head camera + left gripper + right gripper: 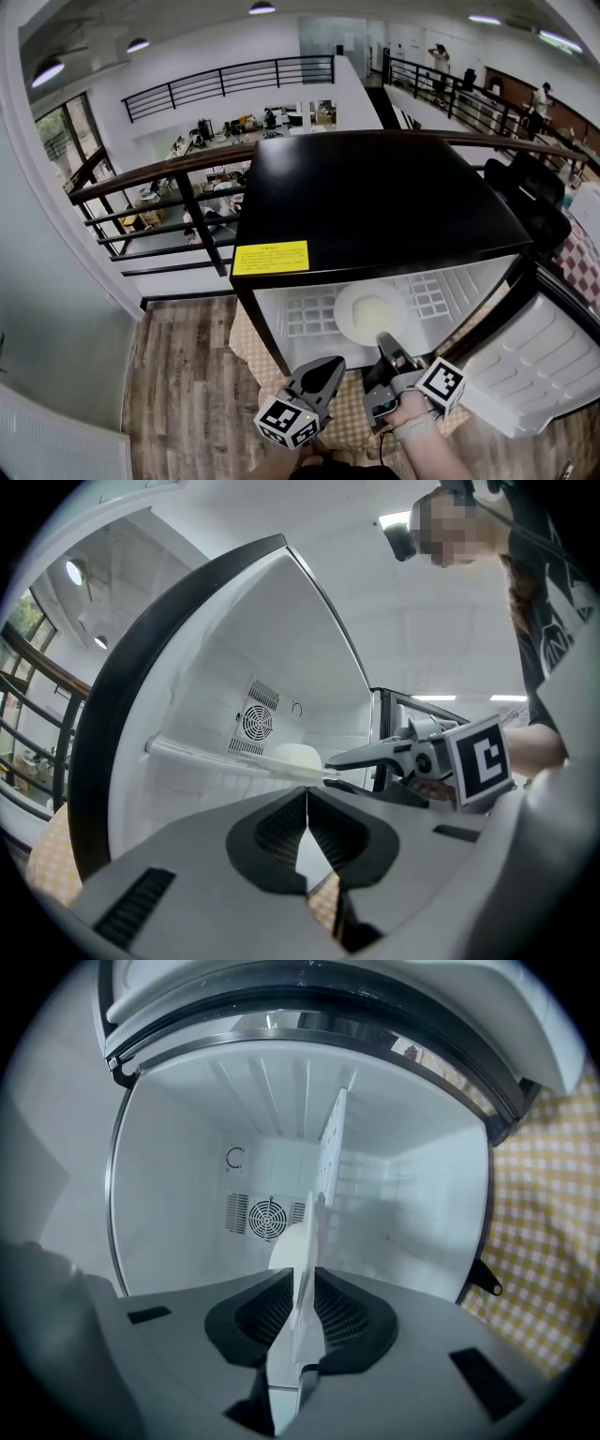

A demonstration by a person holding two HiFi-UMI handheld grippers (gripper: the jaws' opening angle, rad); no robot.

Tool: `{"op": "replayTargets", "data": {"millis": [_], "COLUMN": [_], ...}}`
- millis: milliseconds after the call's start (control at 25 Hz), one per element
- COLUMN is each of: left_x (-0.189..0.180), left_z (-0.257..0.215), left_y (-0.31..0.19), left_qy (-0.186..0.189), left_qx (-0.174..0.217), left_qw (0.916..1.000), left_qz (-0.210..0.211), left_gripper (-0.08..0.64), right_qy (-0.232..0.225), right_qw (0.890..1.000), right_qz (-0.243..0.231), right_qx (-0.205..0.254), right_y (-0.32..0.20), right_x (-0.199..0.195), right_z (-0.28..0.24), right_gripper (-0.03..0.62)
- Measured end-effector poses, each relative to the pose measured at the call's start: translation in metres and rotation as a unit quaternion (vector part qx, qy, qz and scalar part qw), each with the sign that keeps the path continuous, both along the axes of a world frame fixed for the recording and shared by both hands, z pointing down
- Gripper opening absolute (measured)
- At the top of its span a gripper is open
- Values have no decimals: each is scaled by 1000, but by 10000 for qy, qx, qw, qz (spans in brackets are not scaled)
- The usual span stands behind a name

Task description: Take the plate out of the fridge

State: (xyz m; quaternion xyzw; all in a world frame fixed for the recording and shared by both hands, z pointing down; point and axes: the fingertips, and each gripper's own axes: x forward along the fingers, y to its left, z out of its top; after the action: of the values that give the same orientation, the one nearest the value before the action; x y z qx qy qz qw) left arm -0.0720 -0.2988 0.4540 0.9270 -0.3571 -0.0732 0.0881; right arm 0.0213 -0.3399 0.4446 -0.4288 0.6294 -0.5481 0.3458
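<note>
The white plate (370, 314) lies on the white shelf (307, 317) inside the open black fridge (375, 197), whose door (539, 366) stands swung out to the right. The right tool (302, 1283) pinches the plate's near rim, which shows edge-on between its jaws. The left tool (307, 797) hangs just beside it in front of the fridge, jaws pressed together on nothing

— Fridge (375, 197) top?
— Glossy black, smooth. Inside, smooth white plastic.
— Plate (372, 314)?
— White, smooth, faint sheen.
— Floor (187, 394)?
— Matt wood-grain planks. The mat (553, 1222) looks like checked cloth; the rail (194, 211), dark metal; the right gripper (300, 1283), matt grey plastic.
</note>
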Motion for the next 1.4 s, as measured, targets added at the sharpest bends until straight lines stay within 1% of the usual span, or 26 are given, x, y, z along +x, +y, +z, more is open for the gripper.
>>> {"op": "replayTargets", "data": {"millis": [280, 480, 760, 840, 960, 1000, 1080, 1120, 1240, 1400], "left_x": [-3, -4, -2, -2, -2, -2, -1, -1, -3, -4], "left_z": [1, 2, 4, 4, 3, 3, 3, 3, 4, 5], "left_y": [0, -1, -2, -2, -3, -3, -3, -2, -2, -2], "left_qy": [-33, -38, -16, -11, 0, 6, 17, 20, 34, 45], "left_qx": [-5, -9, -23, -22, -24, -26, -30, -33, -58, -84], "left_qw": [10000, 10000, 10000, 10000, 10000, 10000, 10000, 10000, 10000, 9999], "left_qz": [-50, -74, -60, -53, -48, -47, -39, -37, -45, -47], "left_gripper": [11, 11, 11, 11, 11, 11, 11, 11, 11, 11], "right_qy": [104, -133, -243, -216, -1, 46, 57, 47, 40, -93], "right_qw": [9999, 9999, 9996, 9997, 9999, 9998, 9996, 9995, 9992, 9993], "right_qz": [-66, -32, 24, 9, -28, -36, -51, -62, -75, -59], "right_qx": [-31, -59, -146, -144, -164, -191, -263, -300, -381, -364], "right_y": [-13, -14, -4, -2, -2, -3, -6, -7, -10, -12], "right_x": [-4, -4, -2, -3, -3, -2, -3, -3, -5, -7], "right_z": [2, 6, 7, 6, 6, 6, 7, 7, 6, 7], "right_gripper": [58, 58, 58, 58, 60, 64, 115, 129, 129, 129]}}
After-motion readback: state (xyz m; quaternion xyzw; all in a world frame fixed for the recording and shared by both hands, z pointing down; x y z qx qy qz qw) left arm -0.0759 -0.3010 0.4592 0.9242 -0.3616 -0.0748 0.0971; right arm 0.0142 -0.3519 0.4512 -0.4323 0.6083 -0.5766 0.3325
